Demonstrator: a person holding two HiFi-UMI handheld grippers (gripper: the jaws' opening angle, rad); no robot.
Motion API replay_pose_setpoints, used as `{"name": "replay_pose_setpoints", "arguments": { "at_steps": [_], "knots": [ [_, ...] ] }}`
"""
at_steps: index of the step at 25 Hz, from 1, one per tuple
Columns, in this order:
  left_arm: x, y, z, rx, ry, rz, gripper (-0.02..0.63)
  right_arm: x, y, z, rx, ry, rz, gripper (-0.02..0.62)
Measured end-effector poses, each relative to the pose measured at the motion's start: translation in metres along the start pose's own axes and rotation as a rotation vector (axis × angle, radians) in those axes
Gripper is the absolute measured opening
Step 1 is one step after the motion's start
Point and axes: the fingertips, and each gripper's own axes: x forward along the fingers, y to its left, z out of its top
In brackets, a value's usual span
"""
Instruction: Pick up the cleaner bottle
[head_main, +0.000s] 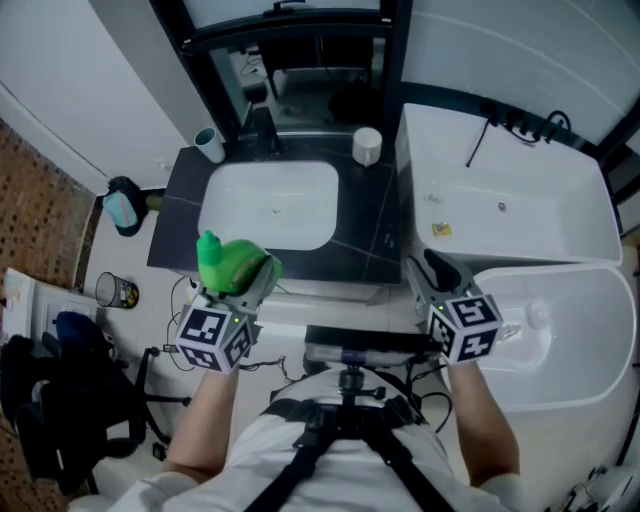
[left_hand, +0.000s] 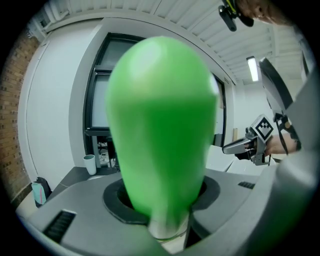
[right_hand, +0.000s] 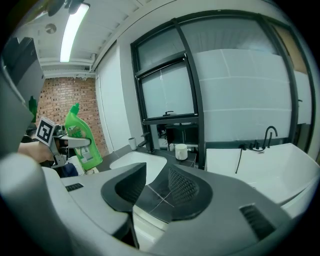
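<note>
**Head view.**
- Left gripper (head_main: 243, 283): raised at near left, in front of the counter's near edge. Its jaws are clamped on the cleaner bottle (head_main: 228, 262).
- Cleaner bottle: green, lifted clear of the counter, cap end pointing left and away.
- Right gripper (head_main: 428, 268): raised at near right, over the near corner of the bathtub (head_main: 520, 215). It carries nothing.
- Dark counter (head_main: 180, 215): holds a white sink (head_main: 270, 205).
- Pale cup (head_main: 208, 144): at the counter's far left corner.
- White jar (head_main: 367, 145): at the counter's far right.
- Black tap (head_main: 262, 126): stands behind the basin.
- Teal bottle (head_main: 122, 207): low down, left of the counter.
- Tin (head_main: 117, 291): stands nearer than the teal bottle.

**Left gripper view.**
- The green bottle body fills the centre and sits in the gap between the two grey jaws, which press on its lower part. The jaws are held moderately apart by the bottle's width.
- The right gripper shows at mid right, well apart from the bottle.
- The pale cup shows far left on the counter.

**Right gripper view.**
- Jaws stand apart with a narrow gap and nothing between them. Only the counter edge and the sink show beyond the gap.
- The left gripper shows at left, holding the green bottle upright with its cap up, against a brick wall (right_hand: 62, 107).
- The white jar is at far centre.
- A black bath tap (right_hand: 269, 134) is at far right, above the tub.
</note>
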Motion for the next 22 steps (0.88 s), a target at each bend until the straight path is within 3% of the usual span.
{"name": "replay_pose_setpoints", "arguments": {
  "at_steps": [22],
  "knots": [
    [-0.01, 0.015, -0.02, -0.01, 0.038, 0.065, 0.175, -0.009, 0.004, -0.001, -0.01, -0.022, -0.011, 0.141]
  ]
}}
